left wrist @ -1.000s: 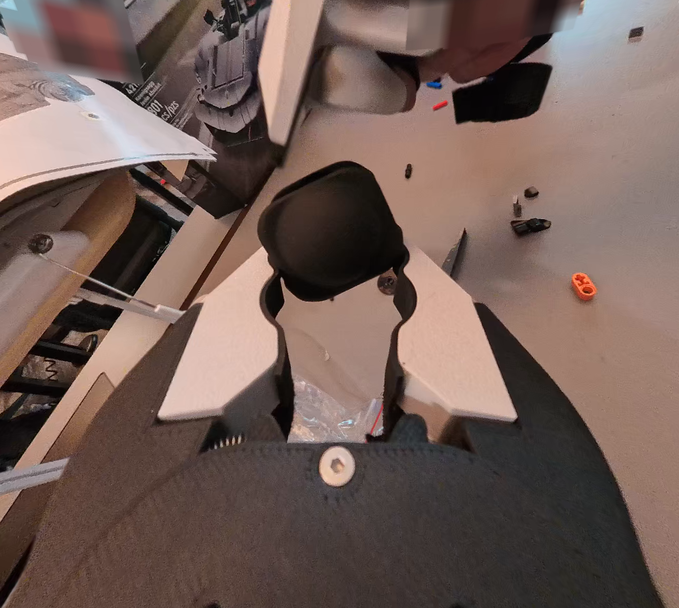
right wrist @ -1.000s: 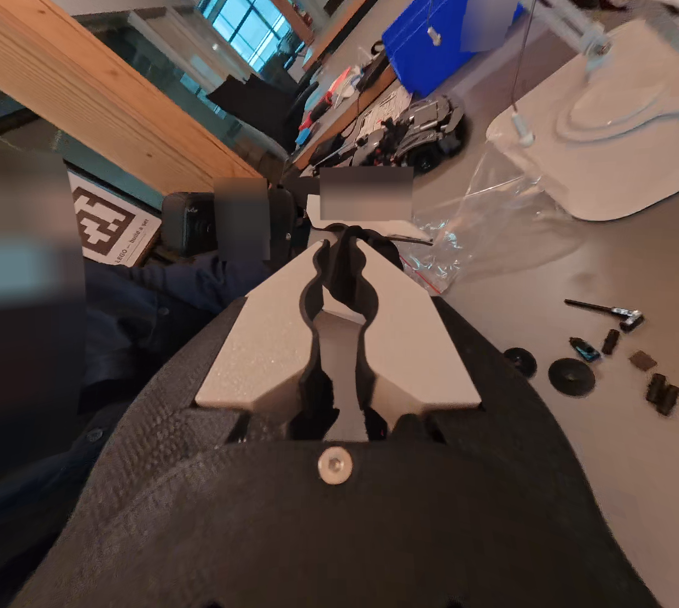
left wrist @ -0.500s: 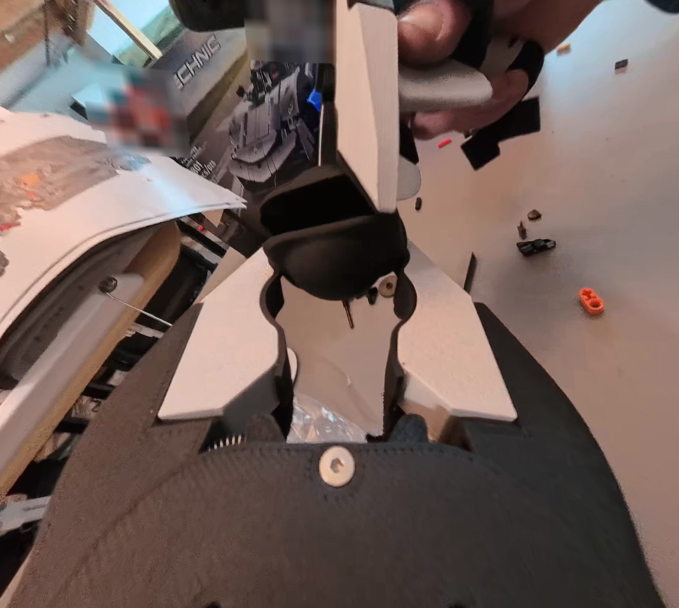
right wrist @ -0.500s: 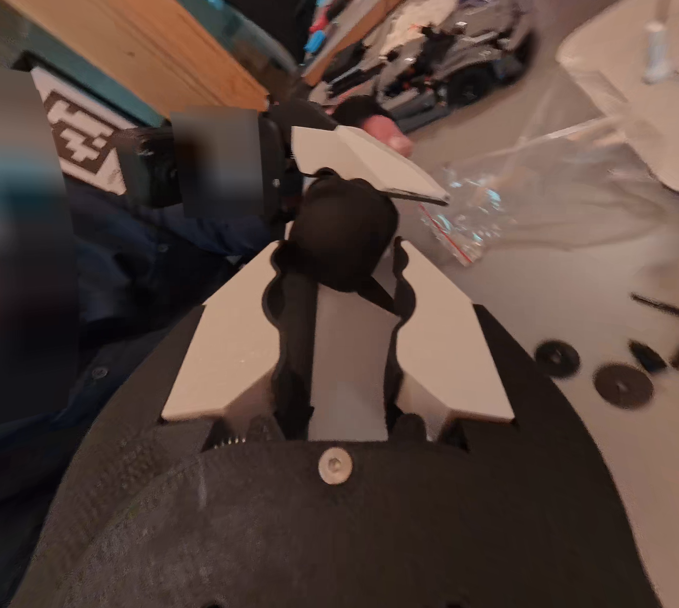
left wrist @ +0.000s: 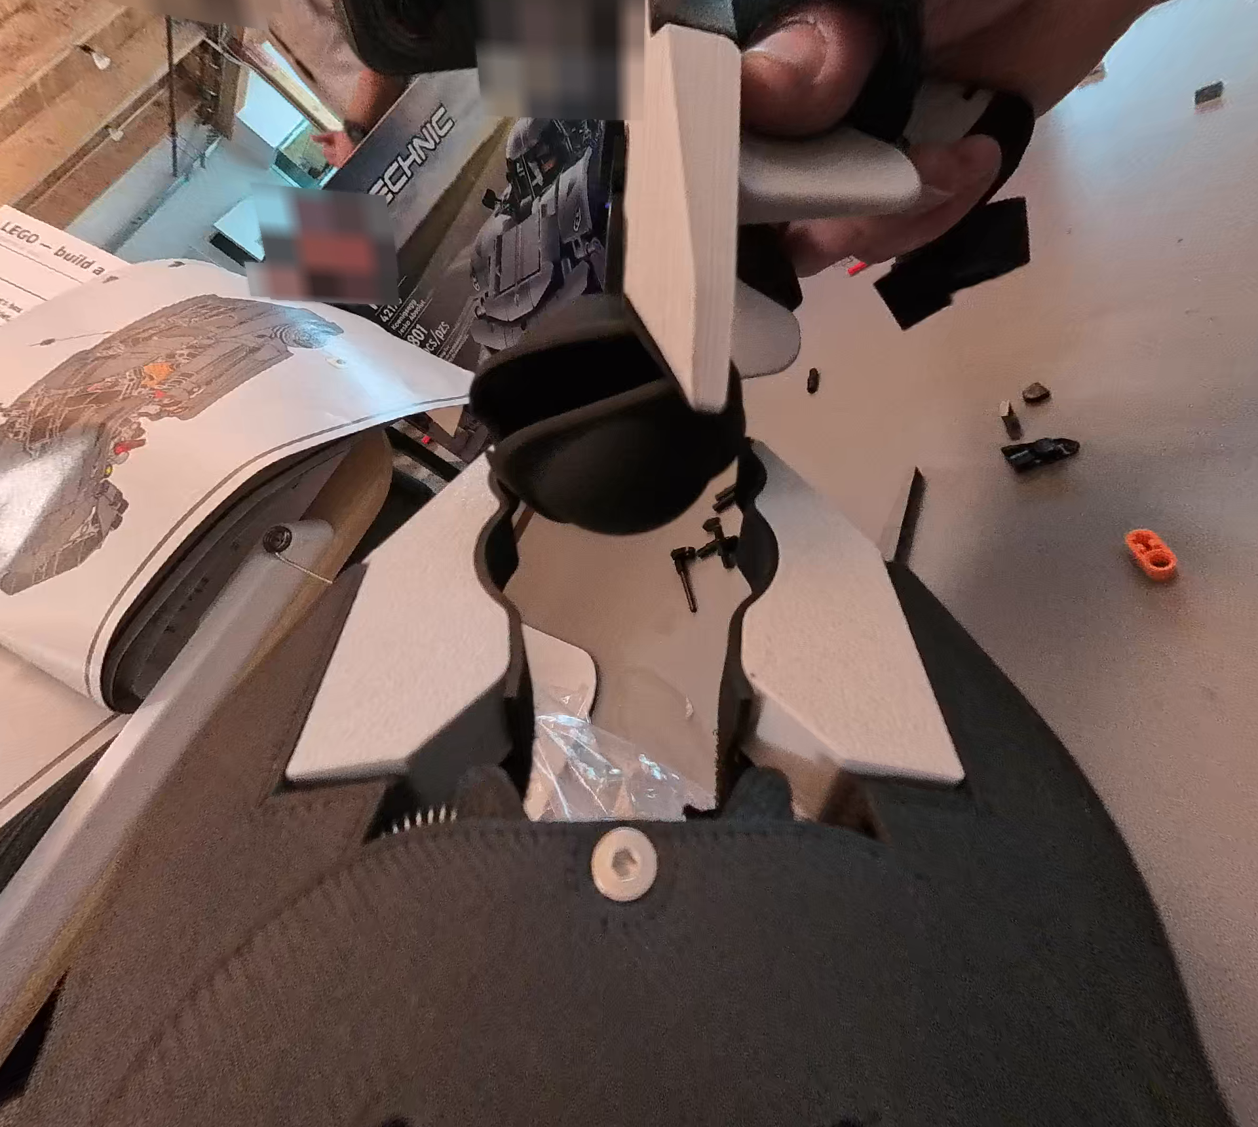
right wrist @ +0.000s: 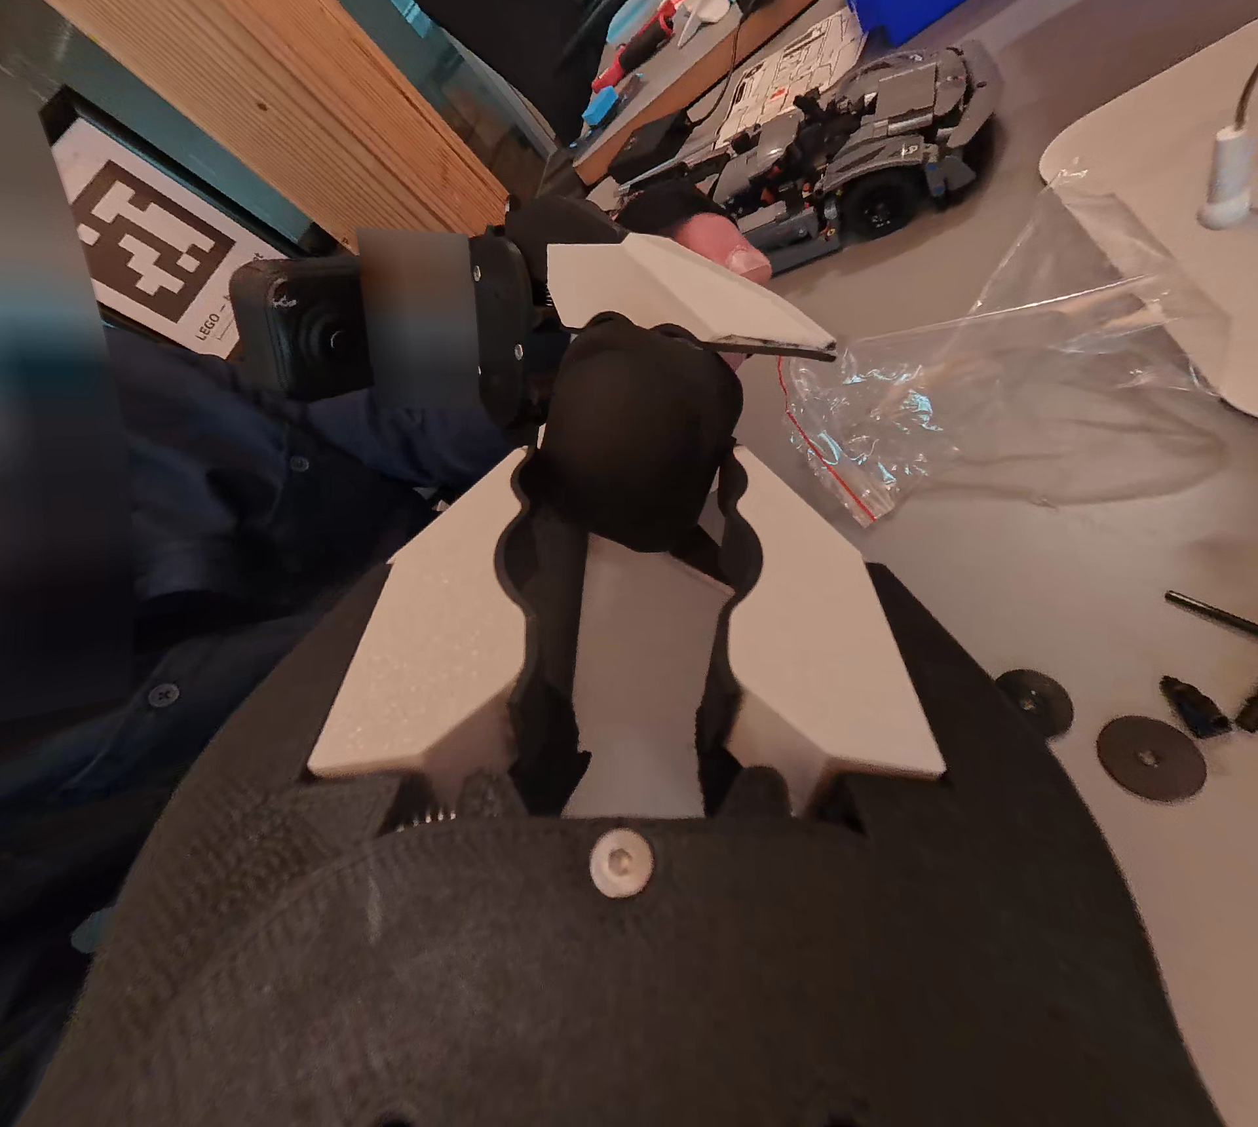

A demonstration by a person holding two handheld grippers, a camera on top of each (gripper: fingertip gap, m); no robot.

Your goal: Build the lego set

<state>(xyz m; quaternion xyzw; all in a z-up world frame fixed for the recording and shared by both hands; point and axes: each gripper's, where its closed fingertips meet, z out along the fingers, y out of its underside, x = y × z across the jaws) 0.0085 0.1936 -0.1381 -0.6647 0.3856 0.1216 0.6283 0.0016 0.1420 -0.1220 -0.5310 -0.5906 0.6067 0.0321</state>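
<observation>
Above the pale table [left wrist: 1021, 754], near its left edge, a black rounded piece [left wrist: 606, 461] is held between the tips of the left gripper [left wrist: 619, 471], whose fingers are set wide. The right gripper [right wrist: 630, 468] is also spread wide around the same piece, from a crossing angle. Whether its fingers are pressed onto the piece or only placed around it cannot be told.

A hand-over is judged to be under way, and that is where trouble could arise. If one grip were released before the other is firm, the smooth, rounded piece could be squeezed out sideways and dropped. It might then roll among the small black pins [left wrist: 701, 550] lying just beyond the fingers, or off the near table edge. With both tools crossed so closely, one finger could also be knocked by the other.

Much is hidden. The piece's true shape, perhaps a tyre, is not made out, since it is dark and partly covered by a white finger. The hand [left wrist: 953, 5] on the right tool is cut off at the frame. Contents of the plastic bag [right wrist: 953, 400] cannot be distinguished.
</observation>
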